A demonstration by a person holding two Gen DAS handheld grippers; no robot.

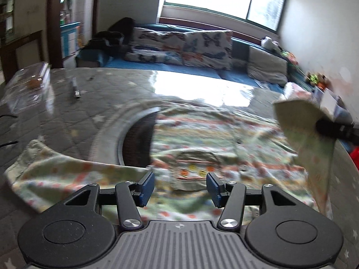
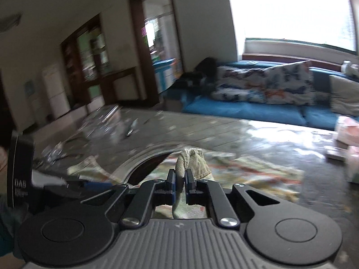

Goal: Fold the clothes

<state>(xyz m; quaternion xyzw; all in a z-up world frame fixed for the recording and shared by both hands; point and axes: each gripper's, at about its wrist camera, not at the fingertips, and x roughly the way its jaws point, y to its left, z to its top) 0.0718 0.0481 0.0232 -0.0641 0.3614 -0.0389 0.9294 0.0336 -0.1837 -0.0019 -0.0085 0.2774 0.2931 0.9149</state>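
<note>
Pinching a bunched edge of the garment tight, the right gripper held it raised off the table, apparently to fold it over the rest lying flat, while the left gripper hovered, spread and empty, above it.

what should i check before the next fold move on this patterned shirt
1. Right gripper shut on the patterned garment: ok, fabric bunched between its fingers.
2. Held part lifted off the table: ok, it hangs from the right gripper in the left wrist view.
3. Left gripper free: ok, fingers apart, nothing between them.
4. Rest of garment lying flat: not ok, wrinkled.
5. Small dark object clear of garment: ok, apart.
6. Fold line alignment: cannot tell, pictures are blurred.
</note>
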